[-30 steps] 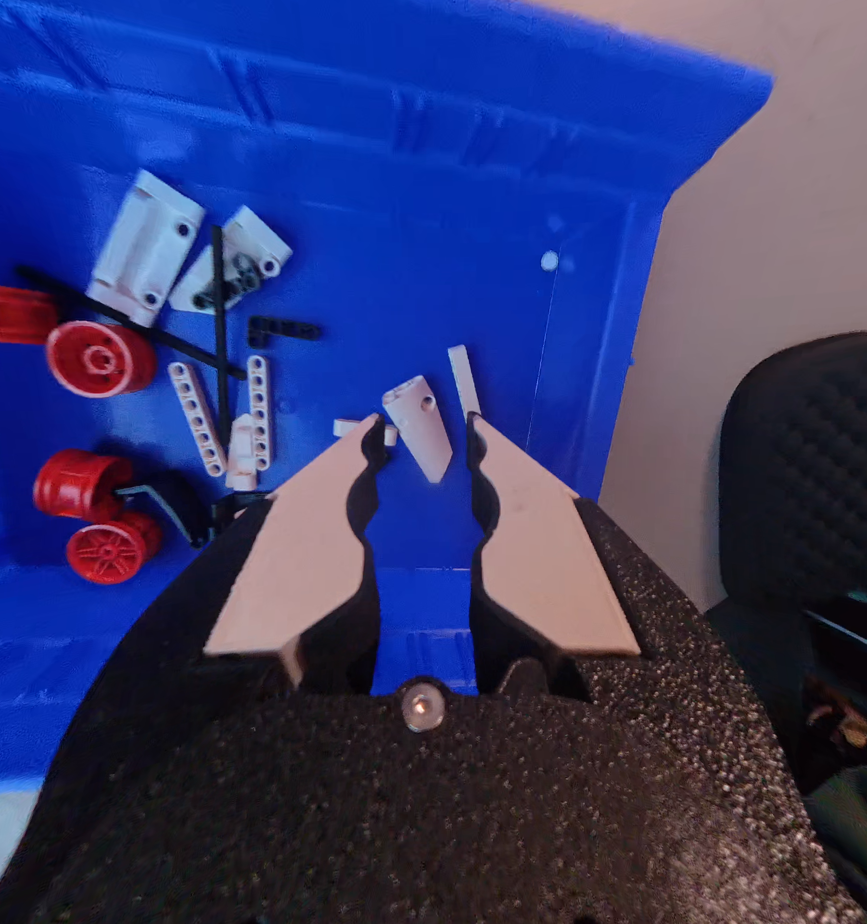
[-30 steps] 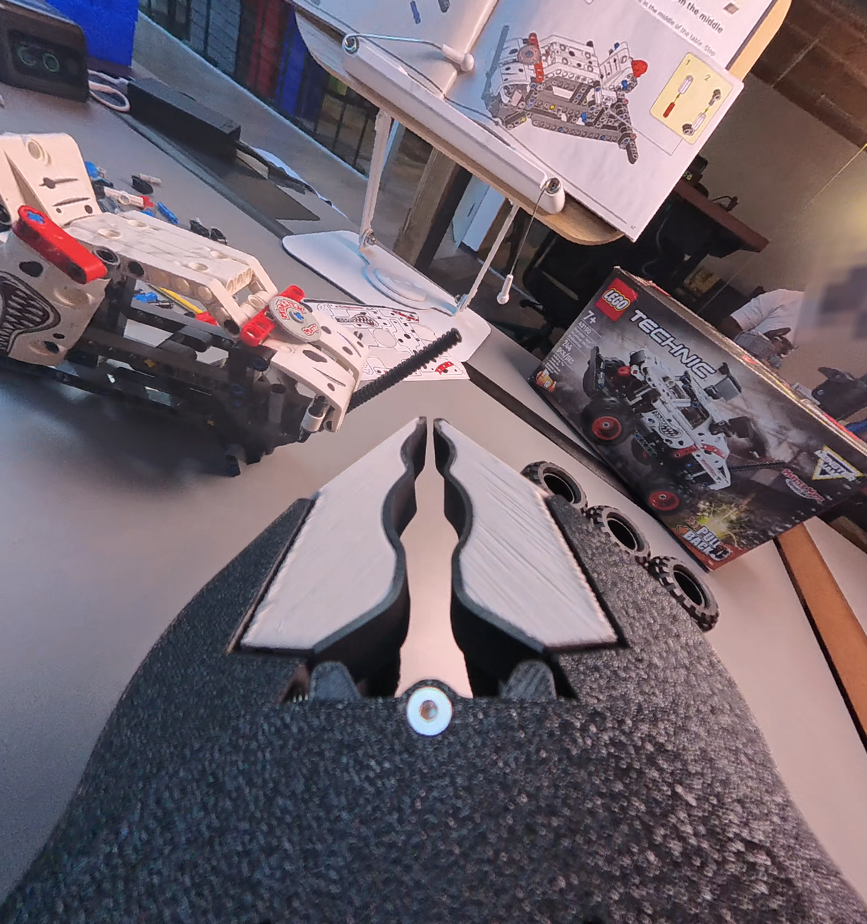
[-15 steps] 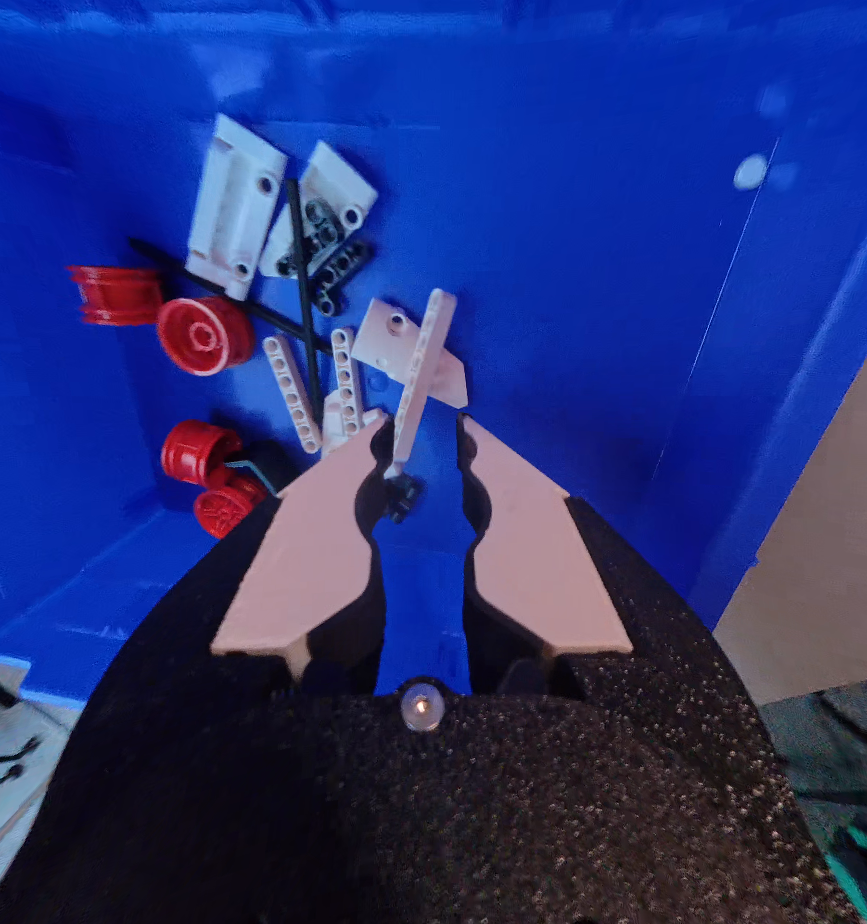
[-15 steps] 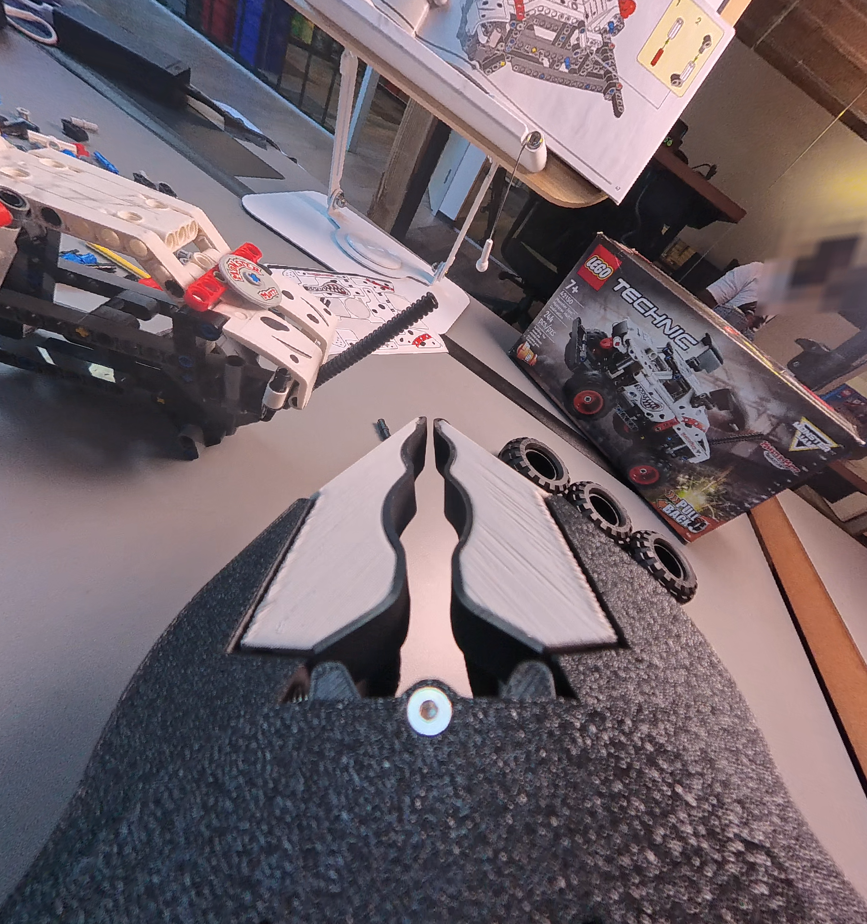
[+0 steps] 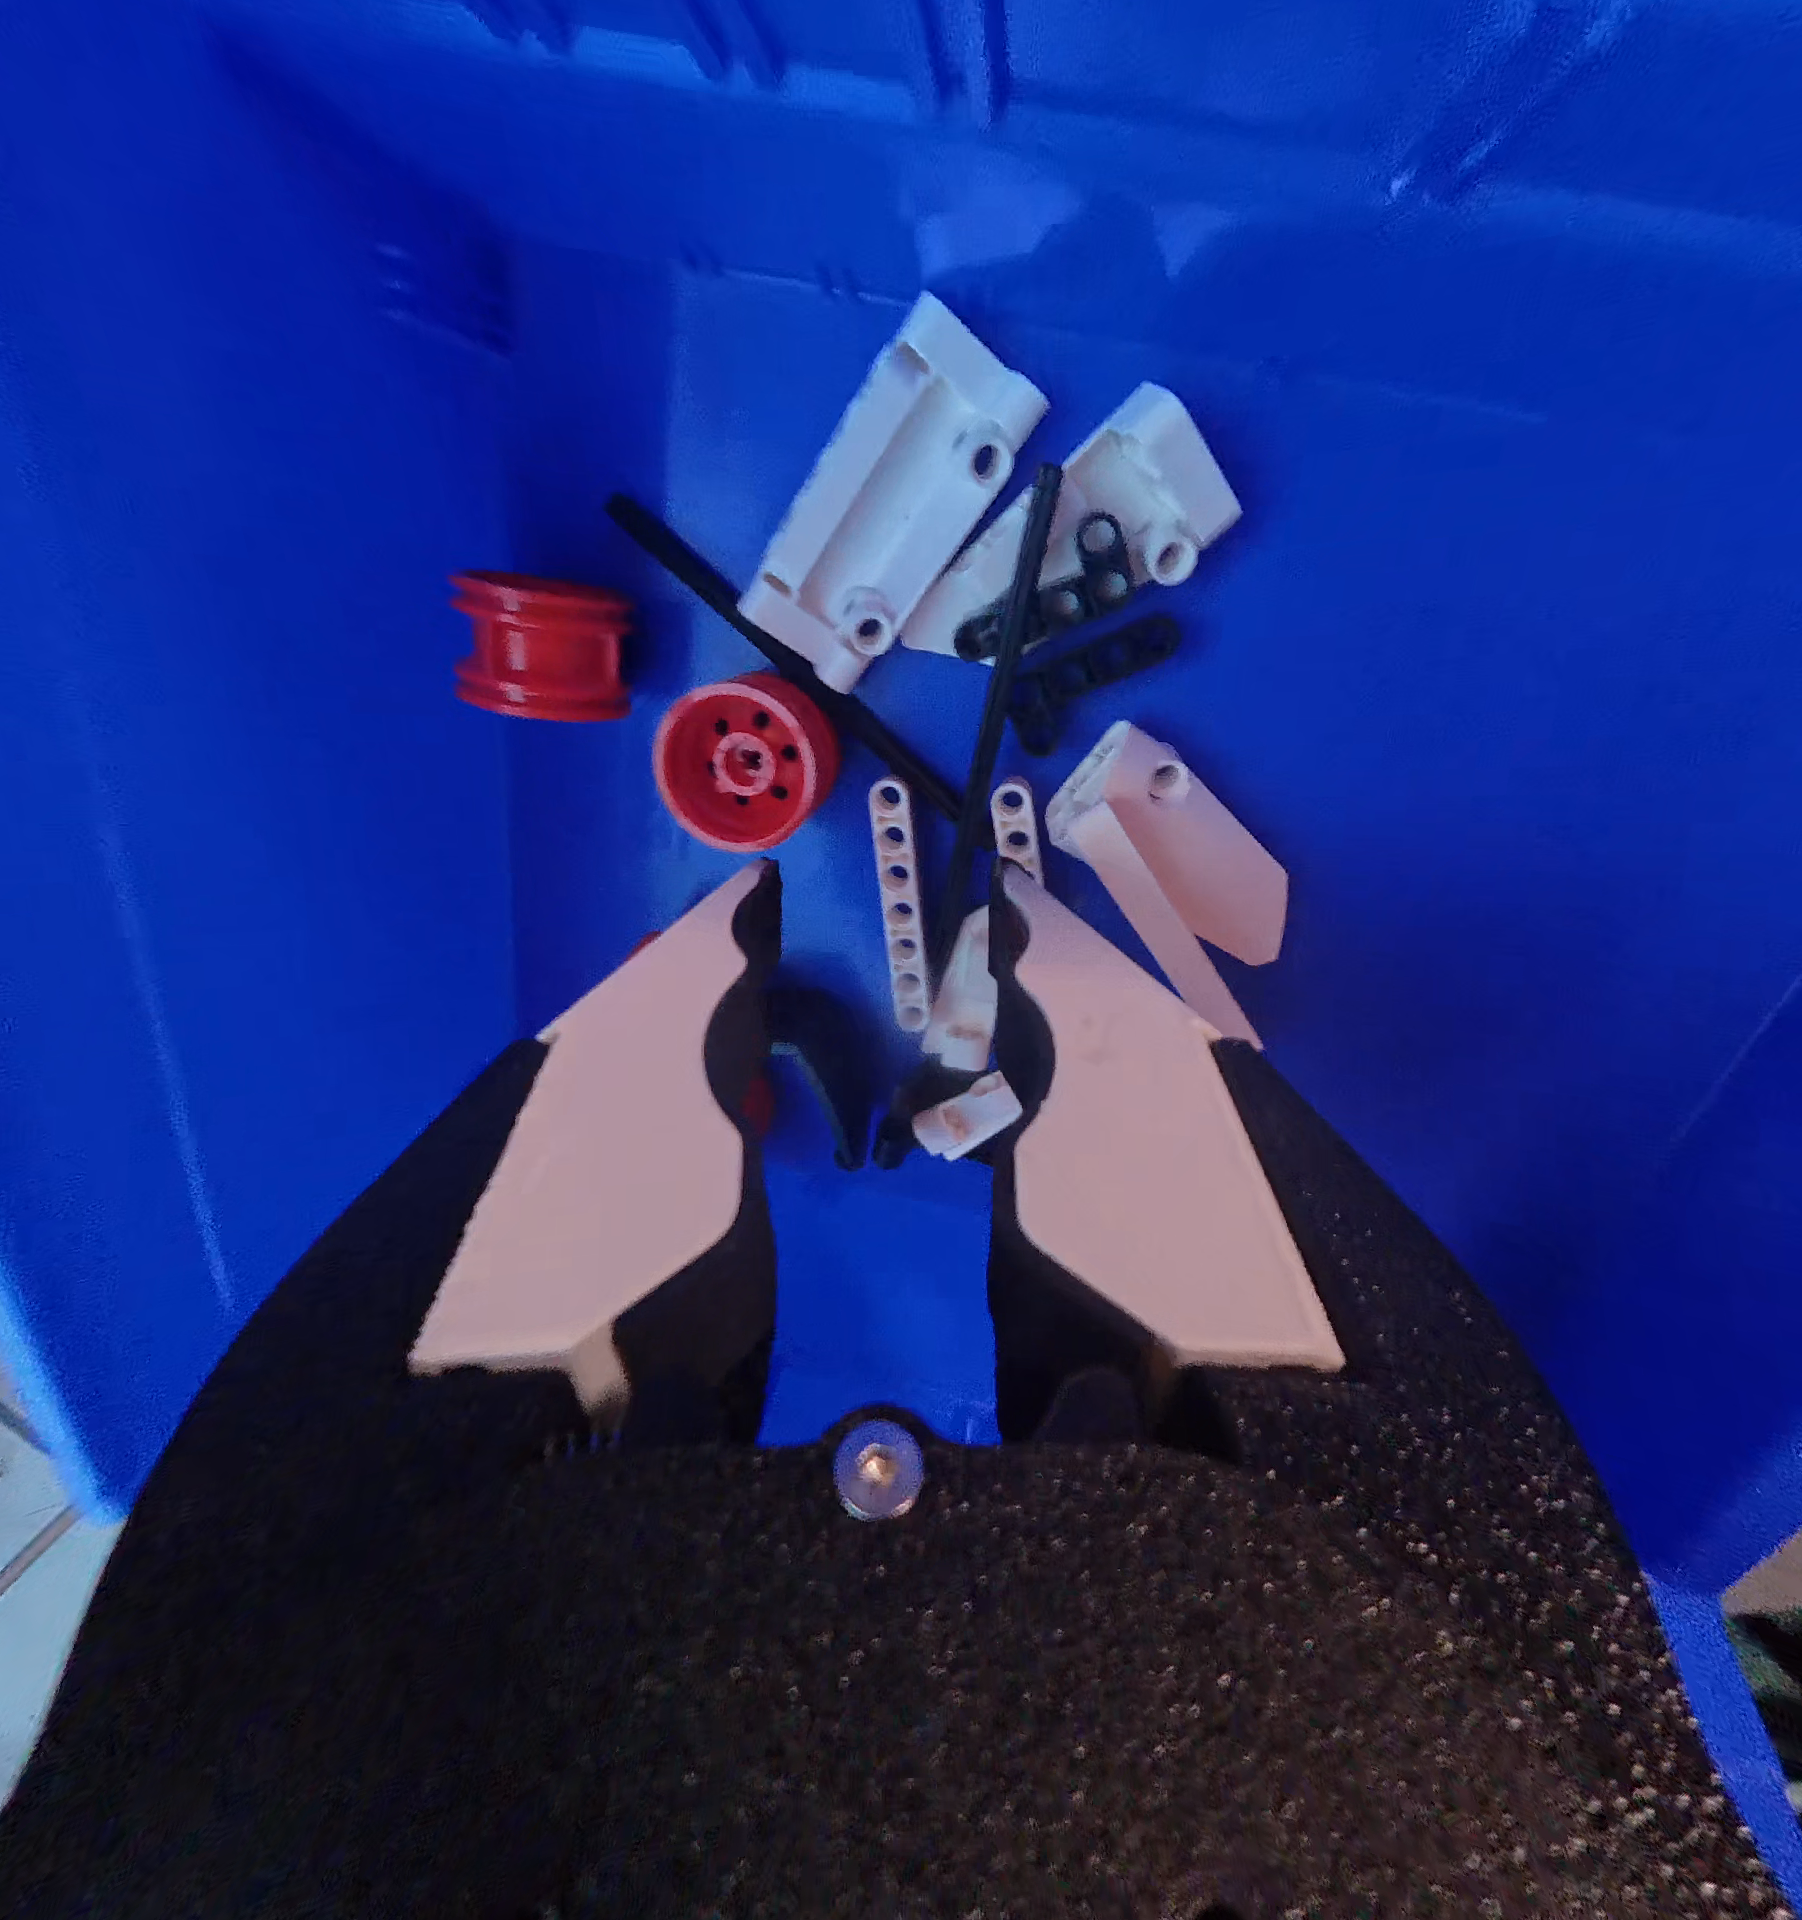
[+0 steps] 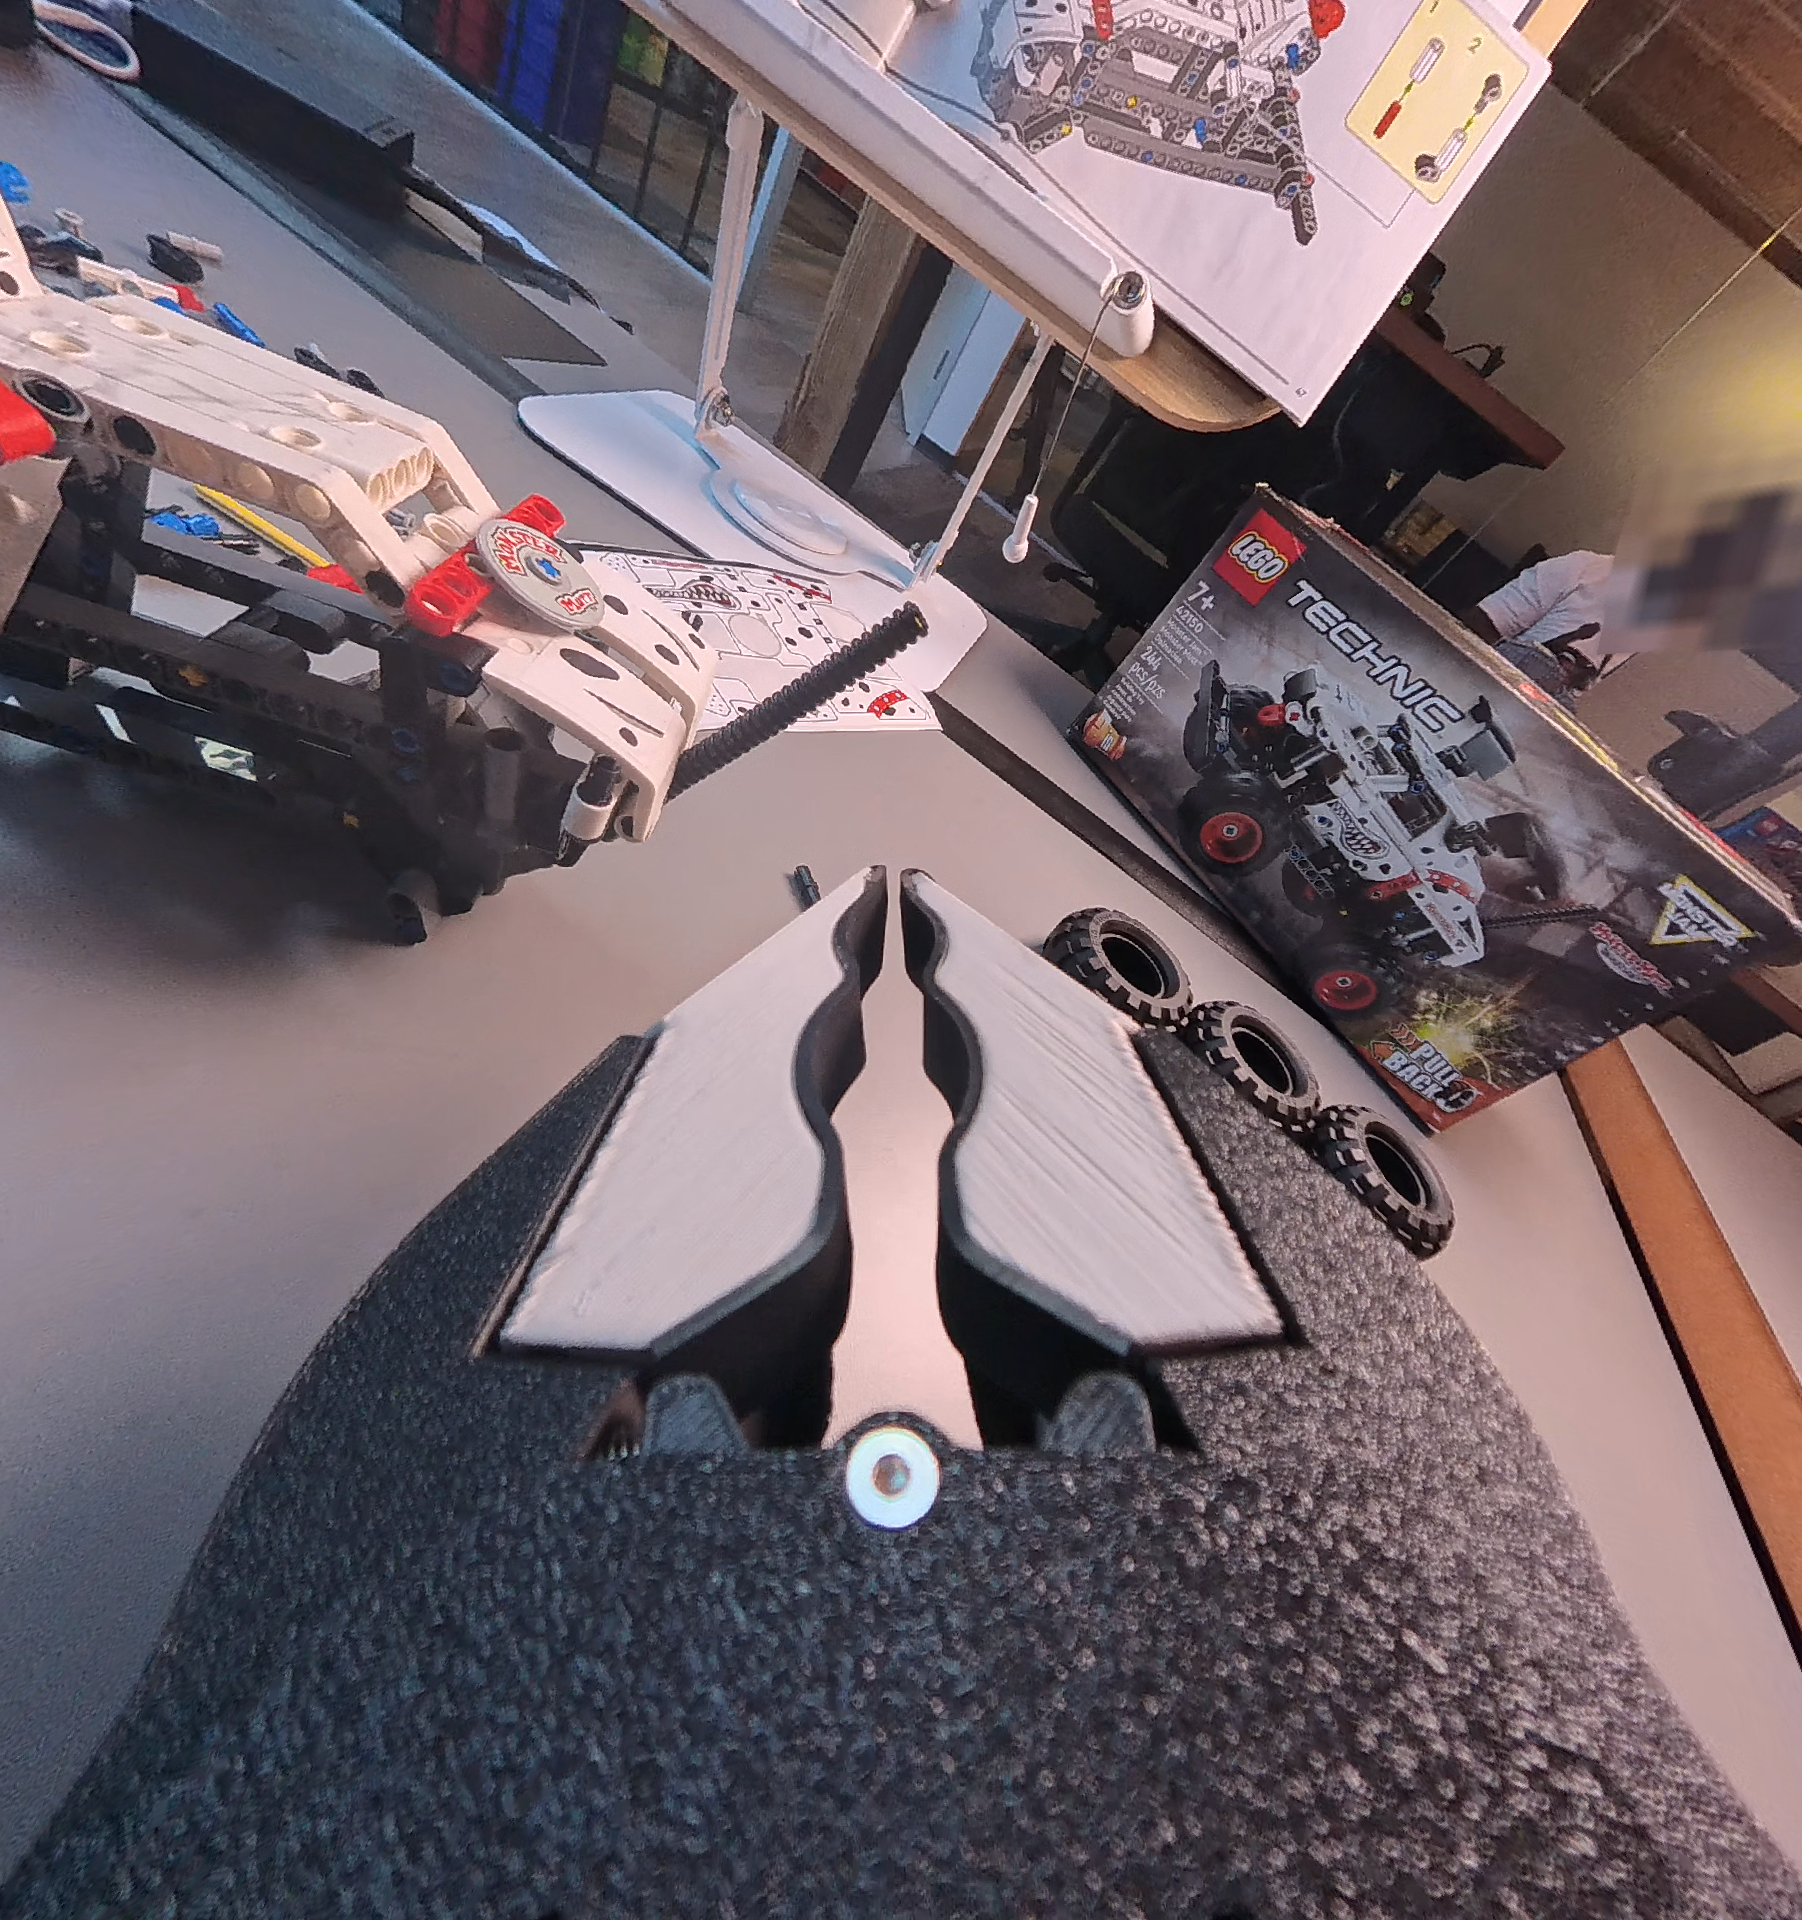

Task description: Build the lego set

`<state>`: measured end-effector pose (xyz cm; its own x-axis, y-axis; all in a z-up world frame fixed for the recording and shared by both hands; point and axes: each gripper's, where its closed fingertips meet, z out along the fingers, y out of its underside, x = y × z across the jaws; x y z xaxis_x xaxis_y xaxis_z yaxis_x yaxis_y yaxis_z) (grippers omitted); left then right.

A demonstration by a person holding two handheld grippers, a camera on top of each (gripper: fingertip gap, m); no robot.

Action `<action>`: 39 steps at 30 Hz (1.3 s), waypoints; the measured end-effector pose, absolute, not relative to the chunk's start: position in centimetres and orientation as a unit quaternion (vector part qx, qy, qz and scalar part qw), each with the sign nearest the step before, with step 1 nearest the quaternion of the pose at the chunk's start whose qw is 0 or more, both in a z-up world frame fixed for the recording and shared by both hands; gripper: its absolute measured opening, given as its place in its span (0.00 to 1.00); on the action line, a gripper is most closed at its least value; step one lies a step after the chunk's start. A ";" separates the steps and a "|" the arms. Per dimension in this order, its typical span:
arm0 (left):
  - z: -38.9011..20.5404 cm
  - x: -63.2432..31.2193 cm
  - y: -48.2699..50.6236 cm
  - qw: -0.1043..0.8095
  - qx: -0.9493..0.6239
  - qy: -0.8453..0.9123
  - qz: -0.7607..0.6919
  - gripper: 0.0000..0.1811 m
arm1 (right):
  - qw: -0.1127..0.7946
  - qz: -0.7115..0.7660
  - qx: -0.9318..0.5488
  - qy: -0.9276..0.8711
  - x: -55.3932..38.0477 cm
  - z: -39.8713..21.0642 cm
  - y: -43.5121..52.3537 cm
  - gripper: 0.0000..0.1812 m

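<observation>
In the left wrist view my left gripper (image 5: 884, 875) is open and empty inside a blue bin (image 5: 253, 520). Loose parts lie on the bin floor: white panels (image 5: 892, 504), a white wedge panel (image 5: 1183, 852), white holed beams (image 5: 899, 902), black axles (image 5: 1001, 707), black beams (image 5: 1079, 623) and red wheel hubs (image 5: 743, 769). A beam and small white pieces (image 5: 964, 1117) lie between the fingers. In the right wrist view my right gripper (image 6: 892, 875) is shut and empty above the grey table (image 6: 201, 1091). The part-built white and black truck (image 6: 305, 644) stands at the left.
Three black tyres (image 6: 1255, 1055) lie in a row right of the right gripper. The set's box (image 6: 1437, 821) stands behind them. An instruction booklet (image 6: 1188, 135) rests on a white stand (image 6: 772, 499). A sticker sheet (image 6: 762, 644) and small parts (image 6: 180, 249) lie on the table.
My left gripper has moved deeper into the bin and leftward over the parts pile, still open. The right gripper has drifted slightly right, away from the truck, still shut.
</observation>
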<state>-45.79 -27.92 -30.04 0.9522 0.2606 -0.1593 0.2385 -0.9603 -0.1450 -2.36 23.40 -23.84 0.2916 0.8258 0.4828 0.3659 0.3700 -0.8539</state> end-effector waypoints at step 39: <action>-25.6 -30.7 -24.1 0.196 -0.978 -0.026 -0.066 0.29 | 0.587 0.207 -0.446 -0.643 -3.6 -24.4 19.4 0.25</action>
<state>-30.71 -24.06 -25.63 0.9899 0.0244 0.1397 0.0763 -0.9220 -0.3796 -3.58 19.42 -24.43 0.0871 0.8166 0.5706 0.3305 0.5167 -0.7898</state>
